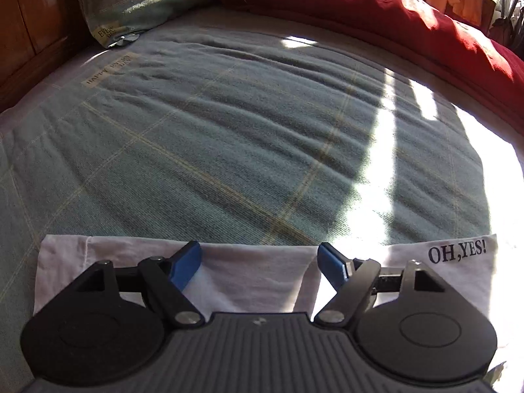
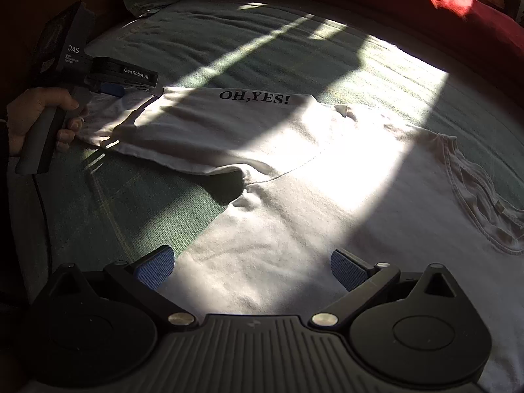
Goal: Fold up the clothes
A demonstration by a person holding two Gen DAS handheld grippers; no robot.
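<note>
1. One white T-shirt (image 2: pixel 294 170) lies flat on the green checked blanket (image 1: pixel 229 131), partly folded: its lower part is turned over so the "OH,YES!" print (image 2: pixel 254 97) faces up at the far edge of the shirt.
2. The left gripper (image 1: pixel 260 267) hovers over the shirt's folded end, jaws wide apart and nothing between the blue pads (cloth only beneath them).
3. The right gripper (image 2: pixel 252 270) hangs over the shirt near its collar (image 2: pixel 475 196), jaws likewise spread and empty.
4. Judged from this, one fold has been laid down and let go.
5. The next move likely calls for pinching a fresh edge of the shirt with both grippers and carrying it across evenly, without dragging the laid layer askew.
</note>
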